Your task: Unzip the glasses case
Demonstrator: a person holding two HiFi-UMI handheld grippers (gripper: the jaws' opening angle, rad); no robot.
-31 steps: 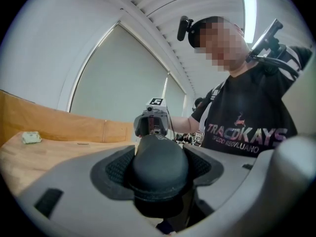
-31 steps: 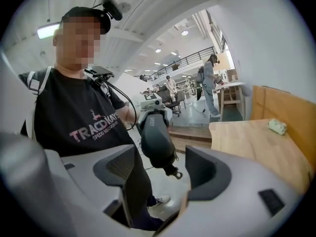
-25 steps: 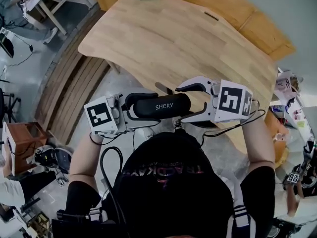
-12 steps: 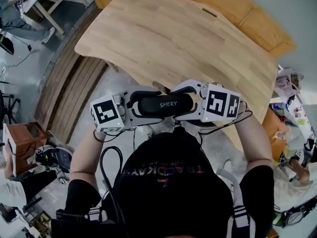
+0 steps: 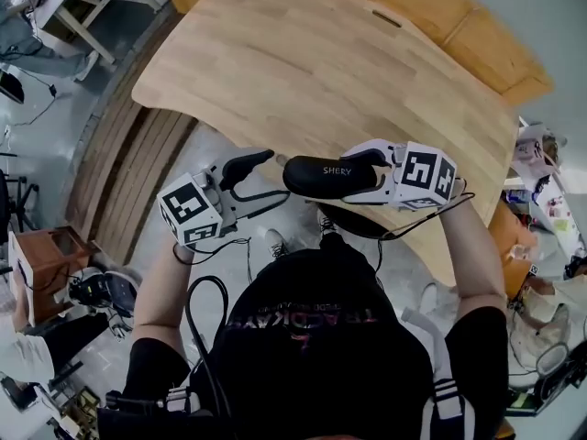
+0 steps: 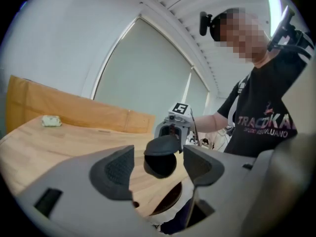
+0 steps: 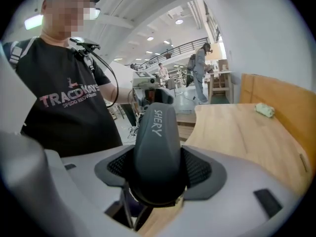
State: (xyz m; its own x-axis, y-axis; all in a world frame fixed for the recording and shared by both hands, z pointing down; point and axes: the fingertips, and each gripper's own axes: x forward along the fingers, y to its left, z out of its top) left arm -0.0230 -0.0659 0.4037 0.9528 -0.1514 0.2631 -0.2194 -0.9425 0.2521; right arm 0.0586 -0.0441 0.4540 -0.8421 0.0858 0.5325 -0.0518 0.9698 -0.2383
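1. One grip only: the right gripper [image 7: 158, 168], whose jaws have just been closing, clamps one end of the glasses case [image 5: 321, 174], held in the air at the near edge of the wooden table [image 5: 303, 71]; a weak pinch could drop it.
2. Our left gripper [image 5: 261, 180] gapes empty, short of the free end; we cannot see the zip pull, so it may miss.
3. Case: black, rounded, printed SHERY, seemingly shut.

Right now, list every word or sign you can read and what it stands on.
"SHERY": on the glasses case.
"TRACOKA": on the black shirt, ending unclear; the smaller line beneath is too blurred.
Square markers on the cubes: patterns, no letters.
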